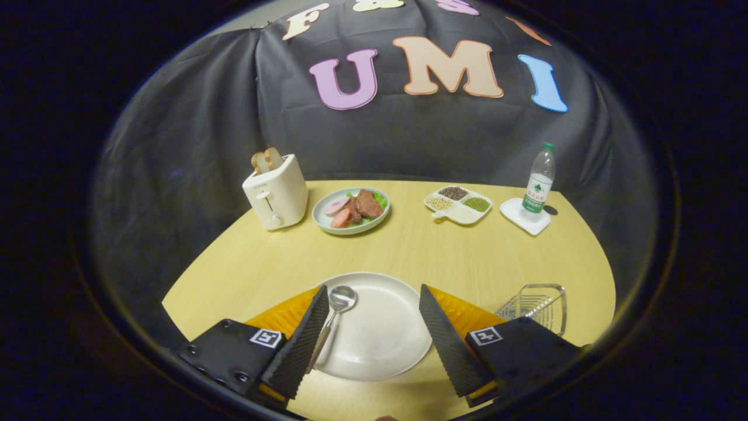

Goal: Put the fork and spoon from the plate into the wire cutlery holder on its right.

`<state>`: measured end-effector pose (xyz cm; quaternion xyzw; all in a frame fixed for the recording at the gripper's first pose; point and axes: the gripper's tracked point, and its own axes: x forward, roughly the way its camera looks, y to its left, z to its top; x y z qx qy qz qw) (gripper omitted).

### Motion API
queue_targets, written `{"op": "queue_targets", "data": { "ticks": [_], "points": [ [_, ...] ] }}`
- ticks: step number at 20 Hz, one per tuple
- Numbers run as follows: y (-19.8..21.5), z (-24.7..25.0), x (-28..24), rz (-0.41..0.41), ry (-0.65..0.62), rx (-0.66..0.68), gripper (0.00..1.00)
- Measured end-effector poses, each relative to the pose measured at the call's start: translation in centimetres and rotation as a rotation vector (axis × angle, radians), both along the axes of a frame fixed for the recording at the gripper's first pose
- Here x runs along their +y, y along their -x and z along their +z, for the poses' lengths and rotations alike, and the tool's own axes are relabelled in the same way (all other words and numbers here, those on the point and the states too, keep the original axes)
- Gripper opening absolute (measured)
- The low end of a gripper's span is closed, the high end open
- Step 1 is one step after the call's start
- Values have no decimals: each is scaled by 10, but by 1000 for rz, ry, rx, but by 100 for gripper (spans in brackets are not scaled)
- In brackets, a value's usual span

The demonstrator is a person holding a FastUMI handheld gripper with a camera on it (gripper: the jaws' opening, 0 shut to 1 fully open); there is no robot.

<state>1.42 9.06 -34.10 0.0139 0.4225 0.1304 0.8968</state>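
The gripper (371,318) is open wide and holds nothing. The spoon (334,318) lies on the white plate (385,345), right next to the left finger. Its bowl points away, its handle points back. The wire cutlery holder (540,304) sits beyond the right finger.

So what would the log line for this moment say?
tool: open over white plate | spoon: on plate by left finger | wire holder: right of plate | held: nothing
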Motion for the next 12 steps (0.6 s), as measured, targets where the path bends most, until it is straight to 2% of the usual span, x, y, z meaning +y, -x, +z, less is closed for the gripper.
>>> {"op": "queue_targets", "data": {
  "ticks": [12],
  "points": [
    [31,-71,43,115,41,145,100]
  ]
}}
